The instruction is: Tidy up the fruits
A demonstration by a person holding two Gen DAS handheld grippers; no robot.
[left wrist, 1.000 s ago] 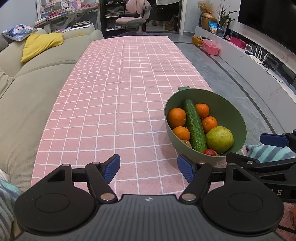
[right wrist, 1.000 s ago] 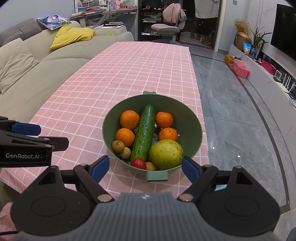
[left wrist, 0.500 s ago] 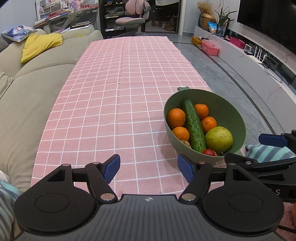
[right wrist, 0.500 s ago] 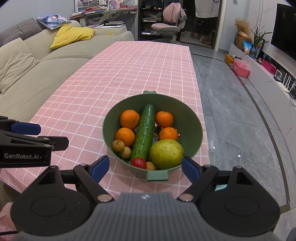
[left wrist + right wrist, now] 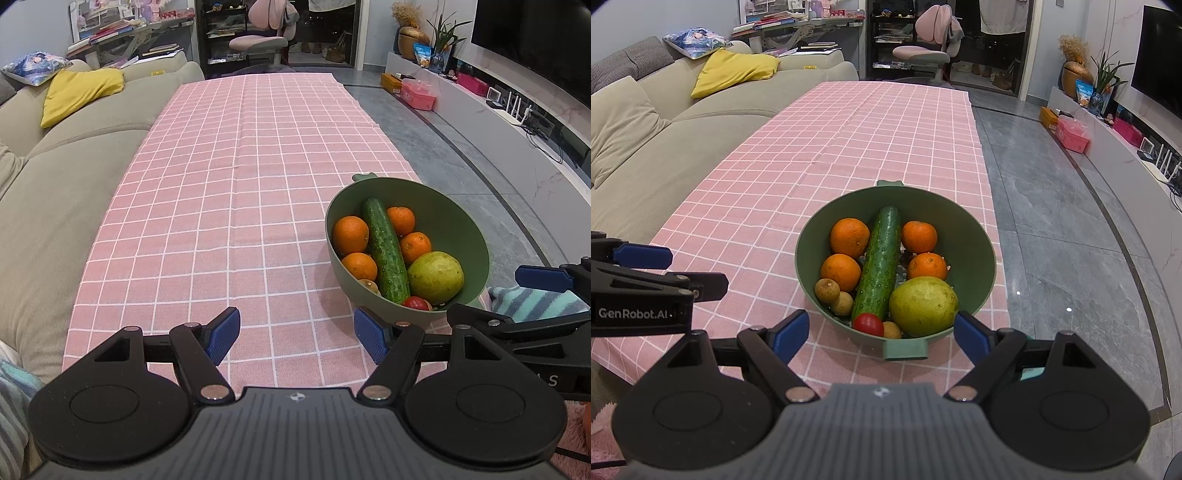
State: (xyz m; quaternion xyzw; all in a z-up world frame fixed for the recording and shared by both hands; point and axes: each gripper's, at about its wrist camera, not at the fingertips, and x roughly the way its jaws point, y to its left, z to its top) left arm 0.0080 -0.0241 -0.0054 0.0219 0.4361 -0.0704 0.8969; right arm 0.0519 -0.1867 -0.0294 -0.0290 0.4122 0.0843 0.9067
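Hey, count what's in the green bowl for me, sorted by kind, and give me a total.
Oranges: 4
Cucumber: 1
Green pear-like fruit: 1
Small brown round fruits: 3
Red tomato: 1
Total in the green bowl: 10

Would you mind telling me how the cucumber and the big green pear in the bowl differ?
The cucumber is long, slim and dark green with a bumpy skin; the pear is rounded, paler yellow-green and smooth. The cucumber runs front to back along the middle of the green bowl, between the oranges, while the pear sits to its right at the near side. Both lie inside the bowl, touched by neither claw.
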